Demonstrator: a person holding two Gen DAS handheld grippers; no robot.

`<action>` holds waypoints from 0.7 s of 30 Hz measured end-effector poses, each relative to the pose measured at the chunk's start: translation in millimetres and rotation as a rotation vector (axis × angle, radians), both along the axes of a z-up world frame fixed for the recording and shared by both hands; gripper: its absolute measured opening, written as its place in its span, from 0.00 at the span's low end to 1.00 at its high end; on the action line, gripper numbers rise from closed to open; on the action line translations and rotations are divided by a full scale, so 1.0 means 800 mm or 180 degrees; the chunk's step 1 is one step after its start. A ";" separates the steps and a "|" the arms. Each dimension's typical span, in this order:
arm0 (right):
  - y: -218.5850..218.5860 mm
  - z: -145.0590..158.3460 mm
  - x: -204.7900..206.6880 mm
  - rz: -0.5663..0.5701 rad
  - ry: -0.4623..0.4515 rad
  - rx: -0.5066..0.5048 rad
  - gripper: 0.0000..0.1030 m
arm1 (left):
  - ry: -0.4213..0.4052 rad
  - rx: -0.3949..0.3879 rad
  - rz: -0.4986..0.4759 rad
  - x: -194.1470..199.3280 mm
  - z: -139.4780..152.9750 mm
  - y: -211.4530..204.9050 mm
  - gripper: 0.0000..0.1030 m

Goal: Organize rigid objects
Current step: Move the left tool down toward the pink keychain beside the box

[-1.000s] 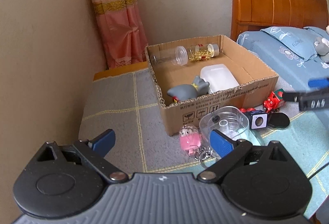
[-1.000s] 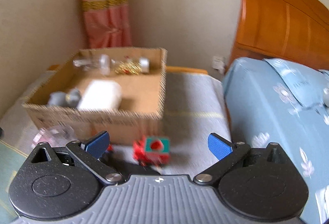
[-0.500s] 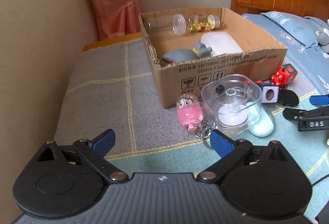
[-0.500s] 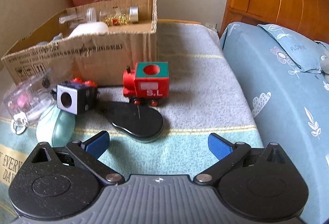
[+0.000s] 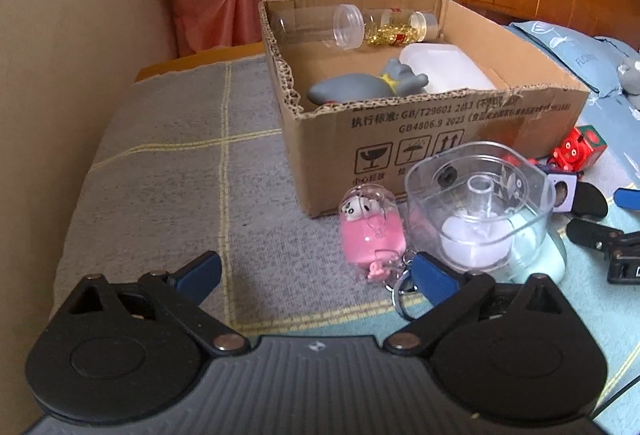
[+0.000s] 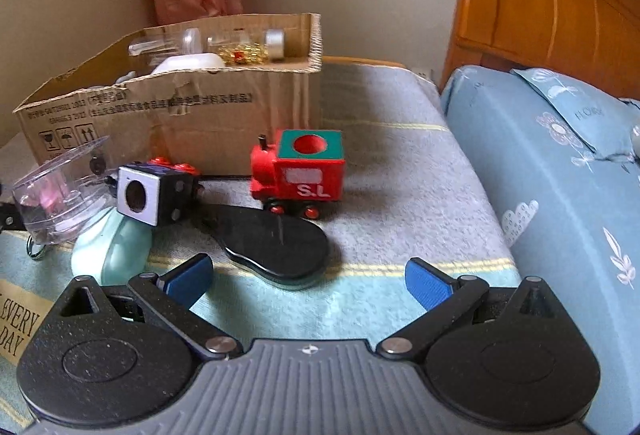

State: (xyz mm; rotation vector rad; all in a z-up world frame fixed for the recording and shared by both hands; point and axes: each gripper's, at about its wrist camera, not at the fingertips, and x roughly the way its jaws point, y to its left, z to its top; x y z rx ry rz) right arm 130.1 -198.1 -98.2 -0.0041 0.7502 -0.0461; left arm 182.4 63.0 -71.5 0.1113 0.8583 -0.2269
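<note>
Left gripper (image 5: 314,269) hanging fully spread, jaws just opened further, gripping nothing; bare grey blanket (image 5: 168,171) between the pads. Sitting at about 1 o'clock from its centre: pink keychain charm (image 5: 370,231), its ring lying just beside the right blue pad. Further toward 2 o'clock: clear plastic container (image 5: 478,207), leaning on a mint-green piece (image 5: 536,255). At 12 o'clock, cardboard box (image 5: 420,139), already holding a clear tube, a jar of gold pieces, a white tub and a grey figure.

Right gripper (image 6: 308,281) likewise standing wide, holding nothing. Lying directly ahead at 12 o'clock: black oval case (image 6: 276,249); beyond it, red toy train (image 6: 302,171); at 10 o'clock, black-and-white cube (image 6: 154,195).

Handling, judged: charm looking light, hard-shelled, probably slick; gripping across the body rather than by the ring seeming best. Clear container likely thin-walled and brittle, so pinching gently at the rim. Train looking stiff, flat-sided; taking it across the cab. Case low and smooth, likely needing pads at the edges.
</note>
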 end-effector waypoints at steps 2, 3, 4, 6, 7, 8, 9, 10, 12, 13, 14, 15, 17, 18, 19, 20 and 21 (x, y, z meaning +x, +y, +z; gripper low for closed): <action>0.002 0.000 0.003 0.0038 -0.0018 0.0000 1.00 | -0.0004 -0.0040 0.0006 0.001 -0.001 0.003 0.99; 0.003 0.000 0.004 0.0039 -0.0025 -0.0001 1.00 | -0.0001 -0.0050 0.0026 0.002 -0.001 0.005 0.99; 0.004 0.001 0.005 0.0044 -0.0027 -0.0005 1.00 | 0.0000 -0.0059 0.0040 0.003 -0.001 0.008 0.99; 0.002 0.001 0.005 0.0069 -0.0034 -0.0002 1.00 | 0.0017 -0.0084 0.0063 0.003 -0.002 0.015 0.99; 0.001 0.001 0.004 0.0079 -0.0041 -0.0002 1.00 | 0.0020 -0.0085 0.0077 0.003 -0.003 0.018 0.99; -0.001 0.001 0.004 0.0081 -0.0045 0.0000 1.00 | 0.0024 -0.0080 0.0090 0.002 -0.003 0.022 0.99; -0.002 0.001 0.003 0.0078 -0.0046 -0.0001 1.00 | 0.0026 -0.0063 0.0103 0.002 -0.003 0.025 0.99; -0.003 0.001 0.002 0.0074 -0.0045 -0.0002 1.00 | 0.0040 -0.0048 0.0096 0.001 -0.003 0.029 1.00; -0.005 0.000 0.001 0.0074 -0.0049 -0.0003 1.00 | 0.0048 -0.0028 0.0111 -0.001 -0.002 0.036 1.00; -0.006 0.001 -0.001 0.0072 -0.0050 -0.0002 1.00 | 0.0046 -0.0008 0.0128 -0.002 -0.002 0.039 1.00; -0.007 0.000 0.000 0.0076 -0.0051 -0.0002 1.00 | 0.0043 0.0032 0.0158 -0.003 -0.002 0.041 0.99; -0.007 0.000 -0.001 0.0080 -0.0054 -0.0004 1.00 | 0.0033 0.0077 0.0185 -0.005 -0.002 0.043 0.99; -0.008 0.000 -0.002 0.0087 -0.0057 -0.0004 1.00 | 0.0007 0.0112 0.0209 -0.007 -0.001 0.044 0.99; -0.009 0.000 -0.003 0.0087 -0.0062 -0.0004 1.00 | 0.0002 0.0111 0.0201 -0.007 -0.001 0.044 0.99; -0.009 0.000 -0.003 0.0087 -0.0072 -0.0006 1.00 | 0.0000 0.0101 0.0181 -0.007 -0.001 0.044 0.99; -0.008 -0.001 -0.004 0.0083 -0.0079 -0.0007 1.00 | 0.0000 0.0092 0.0160 -0.005 -0.001 0.041 0.99; -0.008 -0.001 -0.004 0.0077 -0.0082 -0.0008 1.00 | -0.0003 0.0083 0.0138 -0.004 -0.002 0.037 0.99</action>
